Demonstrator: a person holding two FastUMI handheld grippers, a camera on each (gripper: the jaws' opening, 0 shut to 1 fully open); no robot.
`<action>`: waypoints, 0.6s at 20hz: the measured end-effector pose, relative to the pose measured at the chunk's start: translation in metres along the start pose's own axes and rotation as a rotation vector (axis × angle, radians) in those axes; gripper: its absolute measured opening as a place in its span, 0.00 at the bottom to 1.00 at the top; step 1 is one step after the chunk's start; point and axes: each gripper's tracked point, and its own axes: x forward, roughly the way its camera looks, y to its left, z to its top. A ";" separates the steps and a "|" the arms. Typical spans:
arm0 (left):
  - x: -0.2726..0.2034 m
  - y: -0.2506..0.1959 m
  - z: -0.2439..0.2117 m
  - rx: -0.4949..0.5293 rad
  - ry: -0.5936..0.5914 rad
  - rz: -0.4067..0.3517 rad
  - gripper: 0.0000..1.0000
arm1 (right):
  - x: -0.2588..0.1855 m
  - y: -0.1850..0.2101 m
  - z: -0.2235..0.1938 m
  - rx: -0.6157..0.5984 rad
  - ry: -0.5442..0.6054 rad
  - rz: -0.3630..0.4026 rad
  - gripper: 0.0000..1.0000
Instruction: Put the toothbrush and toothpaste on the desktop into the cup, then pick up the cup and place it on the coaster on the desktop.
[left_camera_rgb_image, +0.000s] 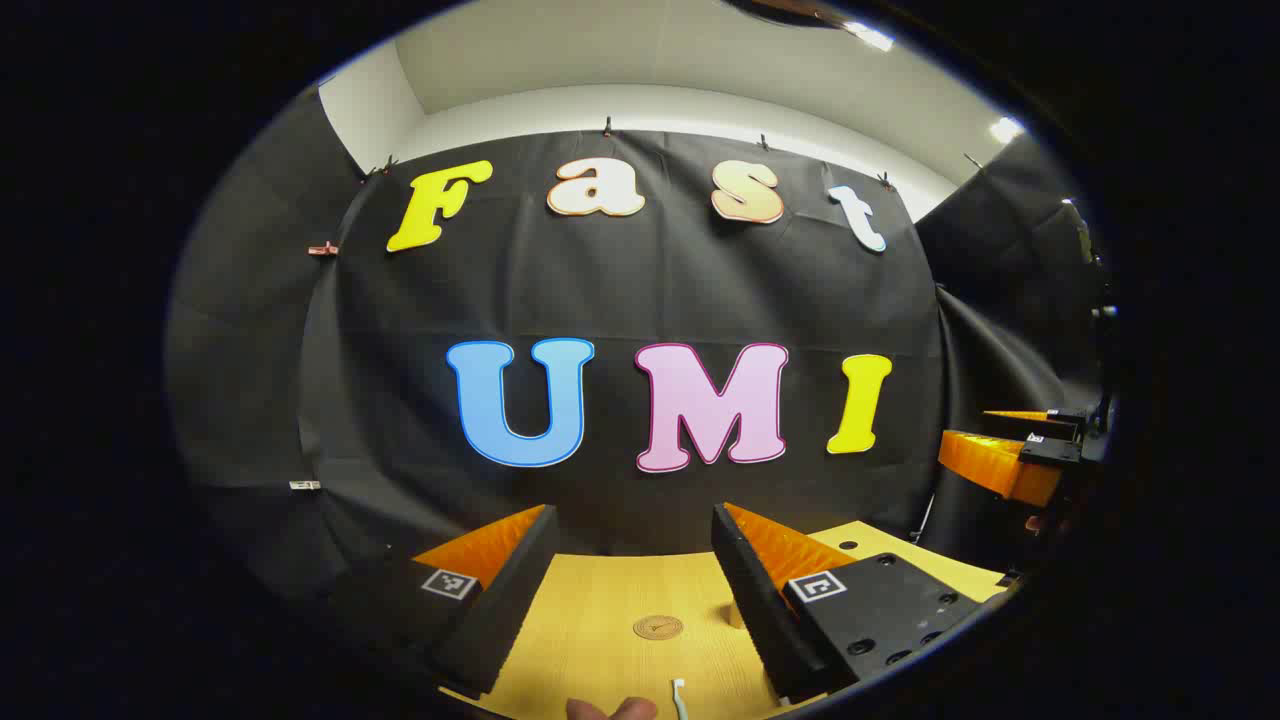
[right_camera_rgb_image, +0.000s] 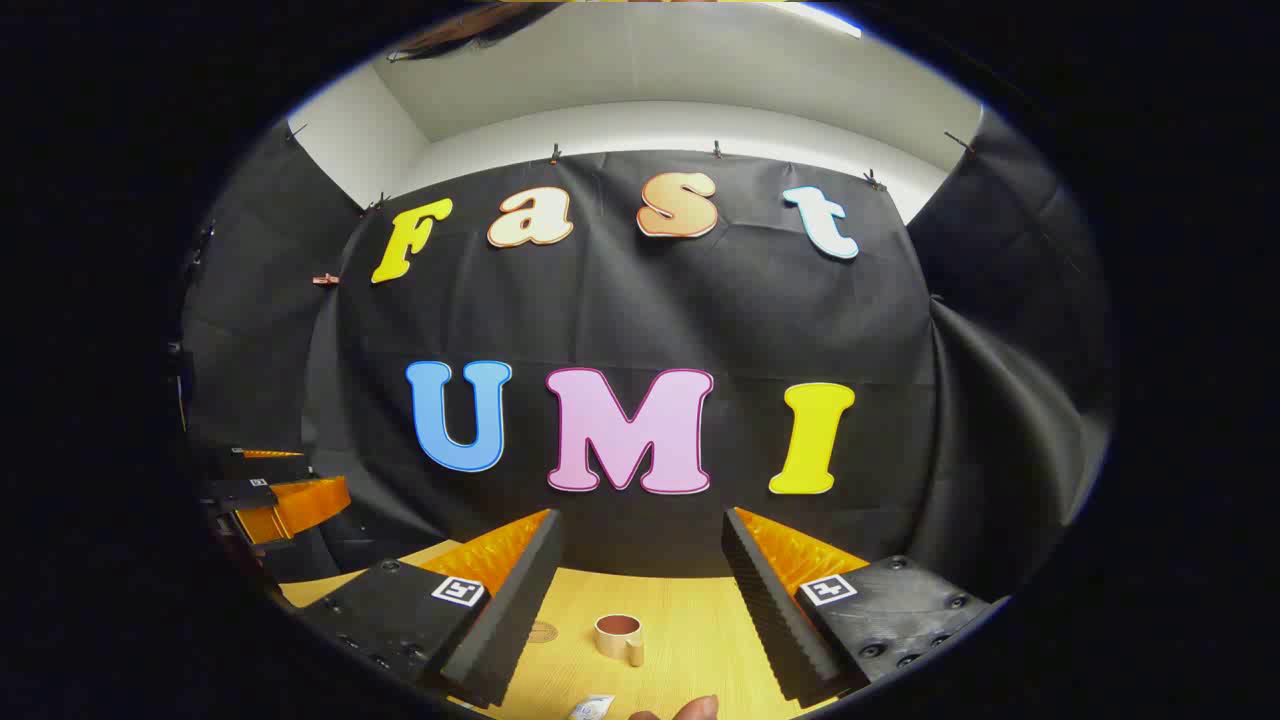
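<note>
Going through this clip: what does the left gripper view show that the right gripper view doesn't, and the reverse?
Left gripper view: the flat round brown coaster in full between the fingers, and the end of a white toothbrush at the bottom edge.

Right gripper view: a small pale cup with a handle and a corner of the white toothpaste tube.

Both: the light wooden desktop, a person's fingertip at the bottom edge, and the left gripper and right gripper, both open and holding nothing.
</note>
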 end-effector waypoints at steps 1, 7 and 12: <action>0.000 0.000 -0.001 0.003 0.000 -0.001 0.97 | 0.000 0.001 -0.001 -0.003 0.002 0.004 0.97; -0.001 -0.004 -0.002 0.012 0.003 -0.009 0.97 | 0.001 0.003 -0.004 0.011 0.018 0.007 0.97; -0.003 -0.004 -0.004 0.006 0.006 -0.011 0.97 | -0.001 0.004 -0.009 0.003 0.036 0.005 0.97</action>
